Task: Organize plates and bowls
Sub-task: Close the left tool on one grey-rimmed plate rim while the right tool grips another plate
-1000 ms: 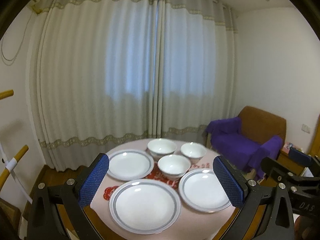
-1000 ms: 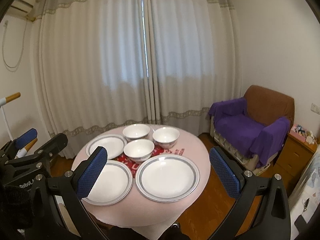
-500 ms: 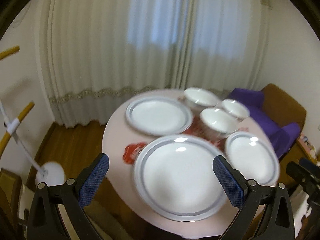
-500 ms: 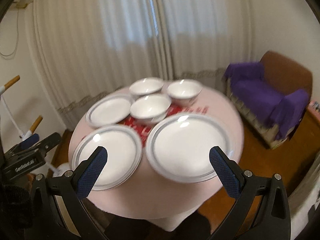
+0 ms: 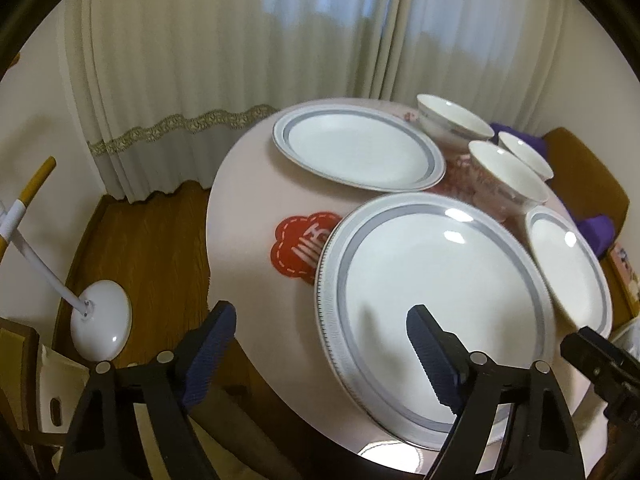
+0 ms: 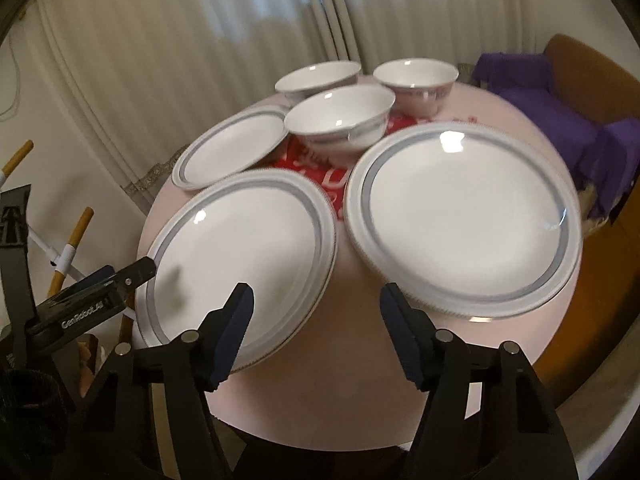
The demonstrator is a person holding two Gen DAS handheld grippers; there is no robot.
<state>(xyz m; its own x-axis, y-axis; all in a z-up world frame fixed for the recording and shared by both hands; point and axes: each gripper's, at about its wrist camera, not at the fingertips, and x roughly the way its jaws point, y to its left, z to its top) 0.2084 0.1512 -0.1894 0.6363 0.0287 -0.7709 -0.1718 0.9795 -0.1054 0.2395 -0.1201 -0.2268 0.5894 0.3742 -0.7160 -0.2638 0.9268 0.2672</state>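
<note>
Left hand-held gripper point(image 5: 320, 344) was wide, holding nothing, over the near-left plate point(image 5: 432, 300); right hand-held gripper point(image 6: 316, 324) was wide too, holding nothing, above the gap between that plate and the near-right plate point(image 6: 464, 216); three plates and three bowls point(image 6: 340, 120) sat unstacked on the round pink desk point(image 5: 248, 200); likely risk: glossy glazed china with thin flat rims could slip from the ribbed blue pads point(image 5: 208, 348), and both near plates sat close to the desk edge, so a nudge might tip one off
</note>
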